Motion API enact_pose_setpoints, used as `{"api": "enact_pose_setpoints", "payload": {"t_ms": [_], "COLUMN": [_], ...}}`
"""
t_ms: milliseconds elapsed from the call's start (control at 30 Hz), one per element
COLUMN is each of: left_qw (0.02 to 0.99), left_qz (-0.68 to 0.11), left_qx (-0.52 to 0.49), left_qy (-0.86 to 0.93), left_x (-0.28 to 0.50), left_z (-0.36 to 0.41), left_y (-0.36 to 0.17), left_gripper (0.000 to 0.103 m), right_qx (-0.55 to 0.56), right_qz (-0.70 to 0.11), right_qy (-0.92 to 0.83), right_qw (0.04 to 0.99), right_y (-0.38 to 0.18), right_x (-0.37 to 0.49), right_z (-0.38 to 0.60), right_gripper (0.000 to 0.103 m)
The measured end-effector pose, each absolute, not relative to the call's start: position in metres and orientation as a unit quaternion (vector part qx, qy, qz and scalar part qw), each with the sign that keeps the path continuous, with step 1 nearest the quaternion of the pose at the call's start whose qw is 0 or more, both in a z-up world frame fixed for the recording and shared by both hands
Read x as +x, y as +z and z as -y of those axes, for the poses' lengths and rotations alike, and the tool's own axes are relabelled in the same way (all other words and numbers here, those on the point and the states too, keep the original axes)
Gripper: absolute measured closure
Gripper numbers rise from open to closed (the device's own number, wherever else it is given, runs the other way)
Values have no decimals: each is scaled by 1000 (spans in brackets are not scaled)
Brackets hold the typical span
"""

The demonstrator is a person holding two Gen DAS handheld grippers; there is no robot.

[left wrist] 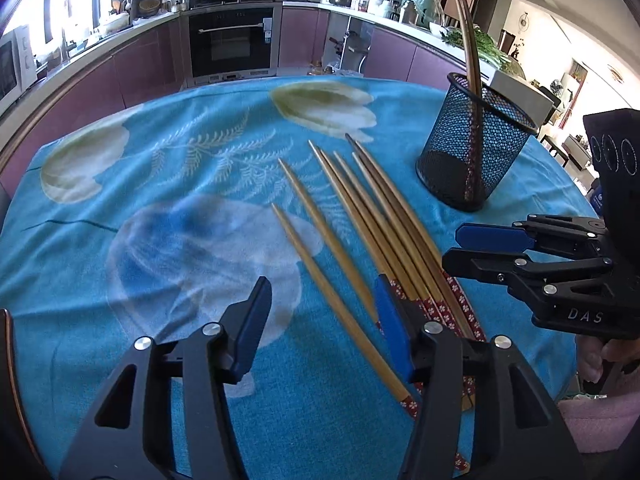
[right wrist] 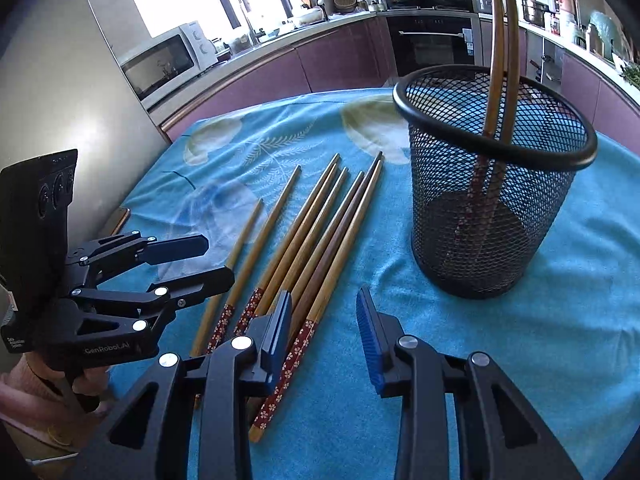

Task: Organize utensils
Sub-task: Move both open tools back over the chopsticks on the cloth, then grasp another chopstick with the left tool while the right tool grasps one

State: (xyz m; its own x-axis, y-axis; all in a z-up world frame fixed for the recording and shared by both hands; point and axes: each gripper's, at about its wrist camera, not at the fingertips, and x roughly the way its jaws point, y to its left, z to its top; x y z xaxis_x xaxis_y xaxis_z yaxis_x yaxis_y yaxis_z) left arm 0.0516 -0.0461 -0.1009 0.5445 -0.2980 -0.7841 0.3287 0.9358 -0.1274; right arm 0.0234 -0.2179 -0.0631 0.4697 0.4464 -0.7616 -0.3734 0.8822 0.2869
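Seven loose chopsticks (right wrist: 312, 236) lie on the blue flowered tablecloth (left wrist: 120, 240), fanned side by side. Their long axes run away from the person, tapered tips toward the far kitchen counter and red flower-patterned butts at the near edge of the table. Two of them lie a little apart on the left; the other five sit bunched, touching along their lengths.

To the right of the fan stands a black mesh cup (right wrist: 496, 216), upright, with two more chopsticks (right wrist: 498, 60) inside it. These stand nearly vertical, patterned ends down on the cup's floor, tips up and leaning on the rim.

The left gripper (left wrist: 324, 320) hangs low over the near ends of the two separate sticks, jaws parted to a middling gap, nothing pinched between the blue pads. The right gripper (right wrist: 326, 328) hovers over the butt ends of the bunch, its jaws set narrower but apart and empty; the rightmost stick's patterned end shows between its fingers, untouched as far as I can tell.
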Motion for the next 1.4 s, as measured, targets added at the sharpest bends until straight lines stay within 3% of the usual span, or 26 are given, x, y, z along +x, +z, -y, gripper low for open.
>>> {"api": "enact_pose_setpoints", "payload": {"t_ms": [233, 733, 1033, 1200, 1400], "left_qw": [876, 876, 880, 882, 885], "left_qz": [-448, -448, -449, -448, -441], "left_qx": [13, 40, 25, 13, -10], "left_qy": [-179, -176, -155, -148, -150], "left_x": [54, 66, 79, 83, 78], "left_z": [41, 48, 45, 44, 41], "left_y": [-106, -110, -112, -113, -108], "left_gripper": [62, 66, 86, 91, 96], "right_qx": [37, 18, 11, 28, 62], "right_qz": [-462, -466, -452, -453, -442], "right_qy": [229, 198, 180, 178, 184], "right_qw": [856, 862, 874, 873, 876], "right_y": [-70, -67, -69, -71, -65], "right_x": [23, 22, 41, 43, 36], "right_z": [219, 224, 209, 212, 224], "right_gripper": [76, 77, 77, 95, 97]}}
